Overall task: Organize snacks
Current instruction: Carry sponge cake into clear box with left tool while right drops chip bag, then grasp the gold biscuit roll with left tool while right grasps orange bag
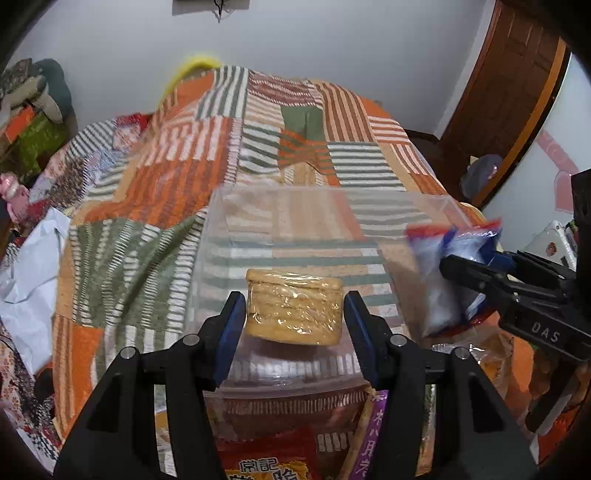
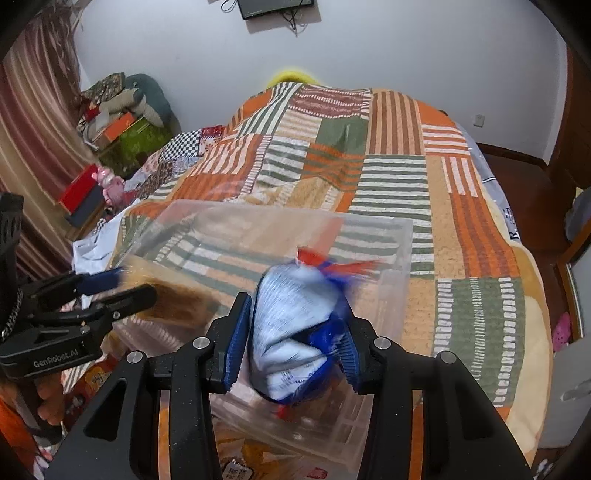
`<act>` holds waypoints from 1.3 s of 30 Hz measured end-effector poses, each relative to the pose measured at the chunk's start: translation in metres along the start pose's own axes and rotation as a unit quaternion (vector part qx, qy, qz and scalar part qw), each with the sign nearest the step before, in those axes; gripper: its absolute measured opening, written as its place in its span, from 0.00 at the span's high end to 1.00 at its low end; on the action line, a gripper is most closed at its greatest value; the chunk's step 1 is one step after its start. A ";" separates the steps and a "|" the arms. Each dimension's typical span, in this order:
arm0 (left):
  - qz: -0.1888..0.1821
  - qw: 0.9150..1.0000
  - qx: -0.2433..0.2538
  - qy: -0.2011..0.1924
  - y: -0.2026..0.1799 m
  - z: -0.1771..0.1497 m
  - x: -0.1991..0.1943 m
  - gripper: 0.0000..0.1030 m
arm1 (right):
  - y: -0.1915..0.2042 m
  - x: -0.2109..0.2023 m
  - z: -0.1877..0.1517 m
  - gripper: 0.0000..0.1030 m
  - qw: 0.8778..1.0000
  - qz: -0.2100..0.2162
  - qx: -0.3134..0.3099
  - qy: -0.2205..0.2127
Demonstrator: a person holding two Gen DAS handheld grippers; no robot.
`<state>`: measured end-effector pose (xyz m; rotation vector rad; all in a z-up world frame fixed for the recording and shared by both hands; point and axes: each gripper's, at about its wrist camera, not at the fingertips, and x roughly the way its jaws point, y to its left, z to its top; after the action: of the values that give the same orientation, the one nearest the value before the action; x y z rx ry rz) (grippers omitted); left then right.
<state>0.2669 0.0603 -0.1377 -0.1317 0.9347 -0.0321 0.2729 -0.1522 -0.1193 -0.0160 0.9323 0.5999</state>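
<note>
Far left of room: striped curtain (image 2: pixel 33 122), then a pile of boxes and cushions (image 2: pixel 122 110) against the white wall (image 2: pixel 369 44). Red box (image 2: pixel 79 190) lower down by the bed edge, white plastic bag (image 1: pixel 29 266) lying on the bed's left side.

Centre: bed under an orange/green/white patchwork blanket (image 1: pixel 166 192), something yellow (image 2: pixel 290 75) poking out at the head end. A dark wall-mounted unit (image 2: pixel 275 7) with dangling cables sits high on the wall.

Clear plastic bin (image 1: pixel 317 195) sits on the blanket near the foot. Left gripper (image 1: pixel 294 328) hangs over the bin's near side, fingers (image 1: pixel 231 332) either side of a clear-wrapped cracker stack (image 1: pixel 293 308), pads look to be touching its sides. More snack packets (image 1: pixel 266 461) lie below, outside the bin's near wall.

Right gripper (image 2: pixel 293 341) over the bin's right half, fingers (image 2: pixel 238 339) clamped on a blue-white snack bag (image 2: pixel 295 325) with red ends; bag is motion-blurred and squashed at the grip.

Far right: wooden door (image 1: pixel 509 103), wood floor (image 2: pixel 517 166), wall socket (image 2: pixel 479 119).
</note>
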 end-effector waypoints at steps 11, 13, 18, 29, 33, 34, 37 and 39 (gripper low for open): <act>0.004 0.999 0.020 -0.038 -0.002 -0.005 -0.037 0.46 | 0.006 -0.026 -0.002 0.57 1.000 0.001 -0.008 -0.029; 0.003 0.999 0.020 -0.046 0.001 -0.008 -0.048 0.46 | 0.008 -0.035 -0.003 0.54 0.999 0.003 -0.007 -0.039; 0.007 0.998 0.010 -0.066 0.013 -0.016 -0.074 0.45 | 0.016 -0.056 -0.007 0.47 0.998 0.008 -0.015 -0.067; 0.034 0.996 -0.004 -0.077 0.056 -0.039 -0.098 0.29 | 0.031 -0.077 -0.025 0.30 0.995 0.010 -0.020 -0.097; 0.031 0.998 -0.013 -0.057 0.077 -0.052 -0.088 0.26 | 0.033 -0.077 -0.036 0.27 0.995 0.003 -0.017 -0.097; 0.031 0.998 -0.015 -0.049 0.082 -0.056 -0.083 0.26 | 0.033 -0.076 -0.038 0.27 0.995 0.002 -0.015 -0.095; 0.035 0.999 -0.014 -0.028 0.094 -0.066 -0.068 0.26 | 0.032 -0.072 -0.047 0.27 0.996 -0.003 -0.011 -0.087; 0.036 0.999 -0.012 -0.016 0.099 -0.072 -0.058 0.26 | 0.030 -0.067 -0.051 0.27 0.997 -0.007 -0.009 -0.080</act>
<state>0.1718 0.1558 -0.1457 -0.1214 0.9072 0.0480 0.1901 -0.1722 -0.0924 0.0100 0.7719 0.5882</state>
